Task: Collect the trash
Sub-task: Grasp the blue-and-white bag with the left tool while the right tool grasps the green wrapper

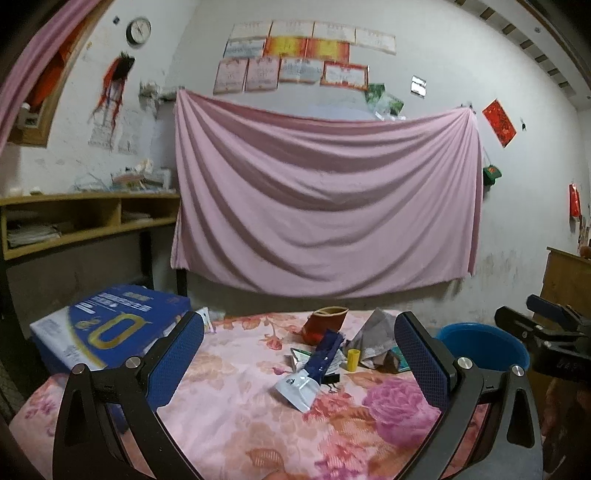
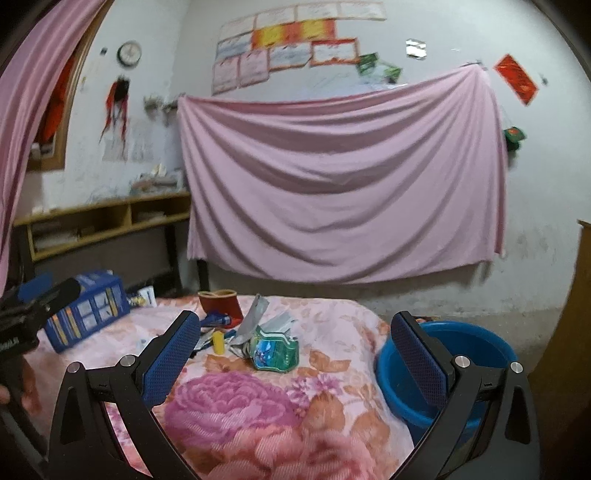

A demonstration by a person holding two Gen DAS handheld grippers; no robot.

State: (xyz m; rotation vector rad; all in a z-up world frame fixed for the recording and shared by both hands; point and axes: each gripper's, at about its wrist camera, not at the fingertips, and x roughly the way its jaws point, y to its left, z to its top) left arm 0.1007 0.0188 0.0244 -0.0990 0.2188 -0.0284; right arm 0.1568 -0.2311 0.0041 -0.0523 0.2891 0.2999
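On the floral blanket [image 1: 236, 413], mid-table, we see the trash: a blue-and-white wrapper [image 1: 310, 373], a yellow cap [image 1: 352, 359], a green packet [image 2: 275, 350]. Our left gripper [image 1: 299, 365] and right gripper [image 2: 295, 358] both gape, empty. Wrappers look light, crinkly, slippery; we'd pinch a flat edge. The blue basin [image 2: 480, 339] sits beside the table.

Only legible mark: a large gold "Q"-like letter on the blue box [image 1: 110, 325], seen upside down at the bed's left edge. Small print on that box is too blurred to read. Wall certificates [image 1: 291, 55], the red poster [image 1: 499, 122] and wrapper [image 1: 314, 365] labels: unreadable. Clock [image 1: 139, 30] numerals unresolved.
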